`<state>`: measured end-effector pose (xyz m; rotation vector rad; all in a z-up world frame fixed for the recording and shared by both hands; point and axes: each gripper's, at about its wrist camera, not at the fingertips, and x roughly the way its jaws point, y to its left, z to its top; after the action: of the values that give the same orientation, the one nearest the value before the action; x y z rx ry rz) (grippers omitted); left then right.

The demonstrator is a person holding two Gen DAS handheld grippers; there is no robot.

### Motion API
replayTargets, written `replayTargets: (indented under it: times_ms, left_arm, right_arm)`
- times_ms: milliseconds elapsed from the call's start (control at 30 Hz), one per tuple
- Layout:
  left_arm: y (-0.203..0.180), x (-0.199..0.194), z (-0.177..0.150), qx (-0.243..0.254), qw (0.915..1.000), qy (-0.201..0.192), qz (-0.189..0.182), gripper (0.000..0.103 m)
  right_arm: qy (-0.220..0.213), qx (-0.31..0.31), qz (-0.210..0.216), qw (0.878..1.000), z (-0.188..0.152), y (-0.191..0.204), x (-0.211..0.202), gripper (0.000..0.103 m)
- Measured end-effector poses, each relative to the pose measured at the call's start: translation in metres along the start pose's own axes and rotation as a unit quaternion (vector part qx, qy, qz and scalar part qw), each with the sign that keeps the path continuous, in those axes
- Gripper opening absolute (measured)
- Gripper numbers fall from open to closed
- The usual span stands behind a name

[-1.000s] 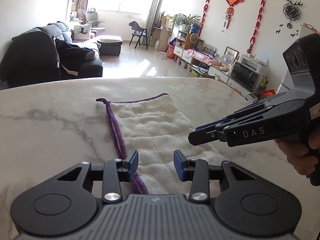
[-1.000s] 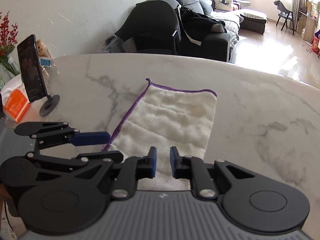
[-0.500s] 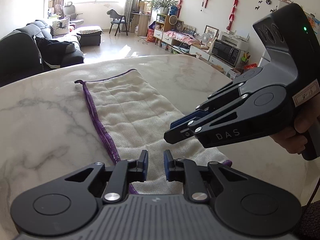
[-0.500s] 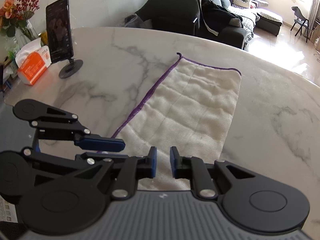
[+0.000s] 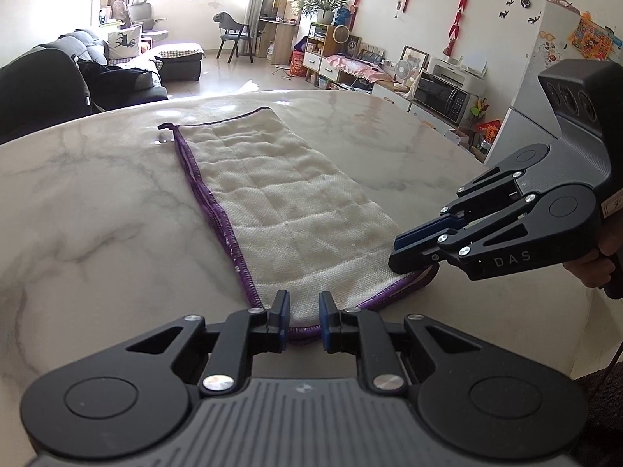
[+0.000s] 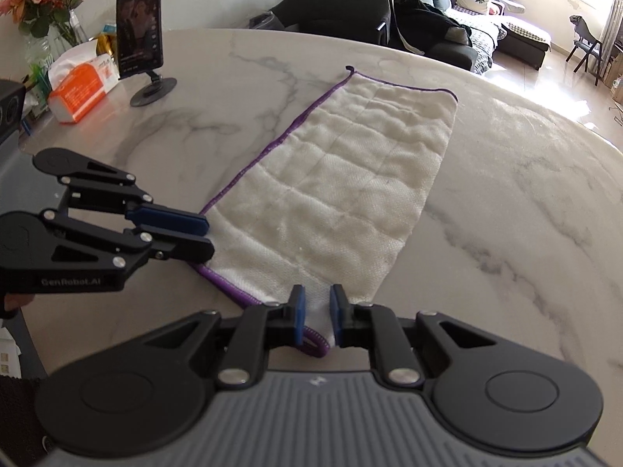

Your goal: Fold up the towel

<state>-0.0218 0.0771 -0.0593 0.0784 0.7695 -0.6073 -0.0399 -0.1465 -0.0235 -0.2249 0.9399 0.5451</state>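
White terry cloth with a purple stitched hem, the towel lies flat as one long strip on the marble table, already doubled along its length: the left long side shows two stacked purple edges, the right long side a plain fold.

Both tools work at the towel's near short end. The left gripper sits at the near-left corner, its blue-padded jaws narrowly apart with the hem between them; the pads do not appear to press the cloth. The right gripper is at the near-right corner, jaws likewise narrowly parted around a lifted loop of purple hem and white cloth. In the left wrist view the right tool's tips rest on that corner; in the right wrist view the left tool's tips touch the opposite one.

Beyond the towel's left edge, well apart from it, stand one phone on a round-based stand, one orange tissue box and one vase of flowers.

Count: one towel, two grippers.
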Motion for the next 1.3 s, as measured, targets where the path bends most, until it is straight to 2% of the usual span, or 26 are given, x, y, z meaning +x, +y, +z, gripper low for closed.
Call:
replayTargets:
  times_ms: [567,700,767,800,833,900,933,1000,1300]
  left_arm:
    - [0.001,-0.005,-0.002,-0.009,0.9999,-0.004,0.004,0.016]
    - [0.004,-0.007,-0.002,-0.011,0.9999,-0.002,0.000,0.017]
    - [0.006,-0.009,0.000,-0.008,0.9999,0.006,-0.008,0.020]
    - [0.007,-0.009,0.002,-0.008,0.9998,0.011,-0.012,0.032]
    - [0.008,-0.009,0.004,-0.011,0.9997,0.017,-0.012,0.053]
    - [0.009,-0.009,0.008,-0.012,0.9996,0.023,-0.007,0.066]
    - [0.010,-0.010,0.010,-0.009,0.9997,0.023,-0.005,0.068]
    - [0.013,-0.010,0.015,-0.012,0.9996,0.027,-0.004,0.072]
    - [0.045,0.004,0.049,-0.087,0.9956,0.031,0.019,0.073]
  right_arm:
    - [-0.006,0.013,-0.010,1.000,-0.013,-0.010,-0.008,0.016]
    - [-0.006,0.011,-0.014,1.000,-0.015,-0.011,-0.010,0.027]
    - [-0.003,0.008,-0.016,1.000,-0.014,-0.011,-0.010,0.036]
    - [0.000,0.007,-0.017,1.000,-0.013,-0.013,-0.010,0.044]
    - [0.002,0.006,-0.018,1.000,-0.013,-0.014,-0.010,0.049]
    - [0.002,0.009,-0.017,1.000,-0.011,-0.017,-0.012,0.054]
    - [0.000,0.012,-0.014,1.000,-0.010,-0.020,-0.014,0.062]
    - [-0.006,0.021,-0.007,1.000,-0.007,-0.026,-0.017,0.069]
    - [-0.007,0.061,-0.006,0.998,0.021,-0.054,-0.010,0.072]
